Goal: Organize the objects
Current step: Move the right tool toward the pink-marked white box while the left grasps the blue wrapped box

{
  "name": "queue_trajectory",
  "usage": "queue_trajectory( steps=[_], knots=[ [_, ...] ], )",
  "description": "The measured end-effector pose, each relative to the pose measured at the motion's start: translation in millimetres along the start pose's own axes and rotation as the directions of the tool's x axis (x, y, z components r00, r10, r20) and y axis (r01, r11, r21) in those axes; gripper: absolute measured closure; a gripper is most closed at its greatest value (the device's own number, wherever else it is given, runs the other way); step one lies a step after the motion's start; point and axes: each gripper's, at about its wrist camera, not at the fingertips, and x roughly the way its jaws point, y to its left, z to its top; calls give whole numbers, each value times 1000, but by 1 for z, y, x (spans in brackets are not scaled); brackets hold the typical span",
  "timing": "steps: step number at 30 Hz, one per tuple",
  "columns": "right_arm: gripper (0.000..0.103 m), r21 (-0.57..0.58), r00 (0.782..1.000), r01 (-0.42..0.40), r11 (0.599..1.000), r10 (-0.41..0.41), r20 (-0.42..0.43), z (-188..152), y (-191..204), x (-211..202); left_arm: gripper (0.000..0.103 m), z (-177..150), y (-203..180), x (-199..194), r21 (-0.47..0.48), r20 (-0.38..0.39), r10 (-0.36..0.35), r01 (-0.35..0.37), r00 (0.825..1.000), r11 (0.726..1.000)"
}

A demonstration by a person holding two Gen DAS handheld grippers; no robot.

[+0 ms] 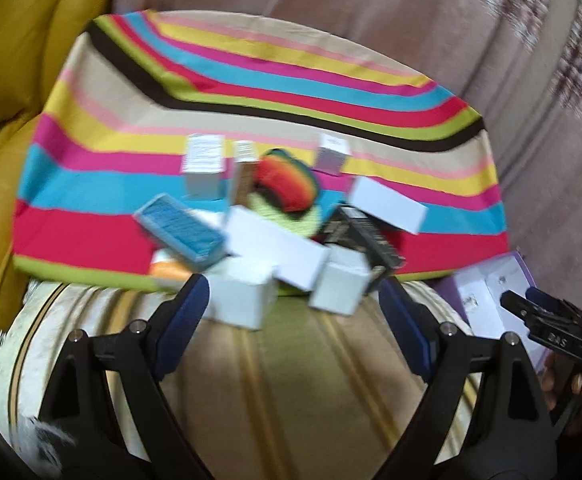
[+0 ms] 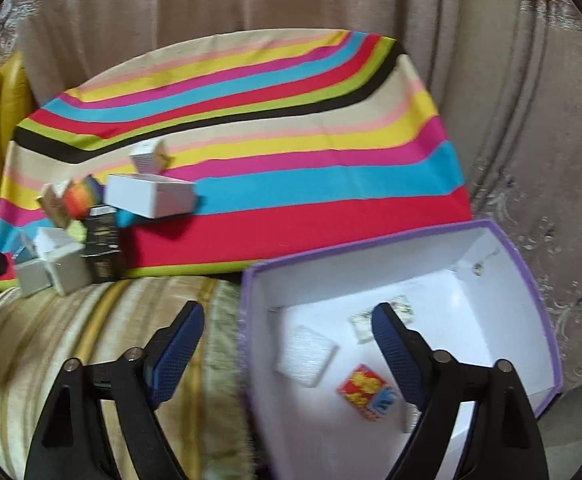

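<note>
Ahead of the left gripper, a loose pile of small cardboard boxes is seen on a smooth striped cloth, most of them plain white, one blue and one black. A soft rainbow-coloured piece is found behind them. The jaws of this gripper are held wide, and nothing is gripped between its dark blue textured pads. Under the right gripper, a purple rectangular box with white inner walls is placed on a ribbed beige cushion. Some small packets, one red and yellow, are lying flat inside it. The right jaws are spread wide too, and nothing is held.
</note>
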Motion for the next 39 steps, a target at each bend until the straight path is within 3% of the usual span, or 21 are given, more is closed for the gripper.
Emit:
queue_trajectory(
  steps=[10,15,17,20,25,32,34,39],
  knots=[
    [3,-46,989,-146,988,147,15,7,49,1,14,4,51,-5,-58,6,83,-83,997,995],
    [3,-30,979,-203,979,203,-21,11,61,9,14,21,62,4,46,-7,87,-87,996,995],
    [3,-16,978,-207,978,206,-36,14,65,14,14,30,65,10,91,-13,94,-92,995,992],
    [3,22,975,-219,976,220,-42,18,67,21,14,40,65,24,155,-65,45,-34,997,987],
    [3,91,969,-232,969,238,-63,28,74,36,14,46,65,45,200,-135,48,-20,990,980],
    [3,132,966,-242,961,252,-63,46,93,56,17,49,75,62,179,-187,39,-5,982,984],
    [3,155,971,-225,962,235,-53,53,97,63,24,47,76,64,174,-201,30,5,979,985],
    [3,194,984,-169,966,176,-19,68,107,77,24,44,77,64,170,-185,17,15,983,985]
  ],
)
